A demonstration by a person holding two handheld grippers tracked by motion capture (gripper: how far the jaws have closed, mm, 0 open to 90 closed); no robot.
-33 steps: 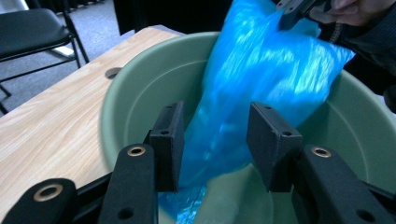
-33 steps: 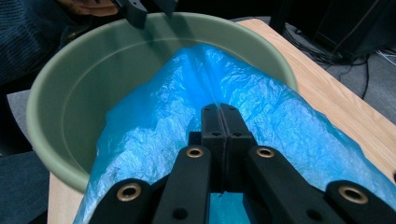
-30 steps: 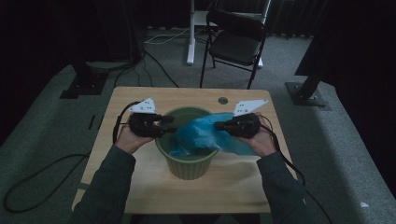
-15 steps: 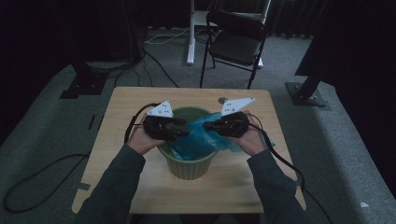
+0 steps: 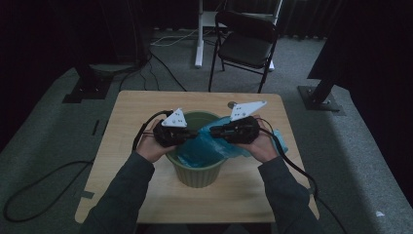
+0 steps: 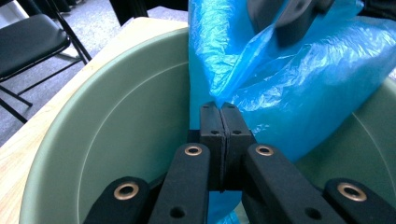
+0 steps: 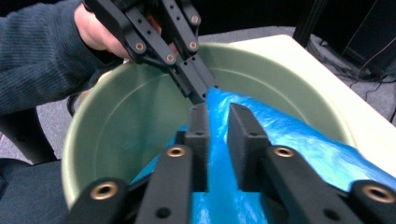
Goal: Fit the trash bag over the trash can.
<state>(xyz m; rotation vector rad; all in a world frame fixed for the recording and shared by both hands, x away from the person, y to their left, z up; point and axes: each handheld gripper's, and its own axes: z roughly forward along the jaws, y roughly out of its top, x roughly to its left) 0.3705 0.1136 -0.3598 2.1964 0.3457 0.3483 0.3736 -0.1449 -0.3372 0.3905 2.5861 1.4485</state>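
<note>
We are lining the green bin on the worktop with the blue bag; left gripper fingers have just closed on the bag's edge over the bin's mouth; right gripper fingers have just been opening, the bag loose between them; next we'd judge the rim needs spreading over the bin's lip.

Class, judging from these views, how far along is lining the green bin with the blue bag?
Done: the blue bag sits partly inside the green bin. In hand: the left gripper has just closed on its edge; the right gripper has just been opening. Left: spreading it over the rim.
</note>
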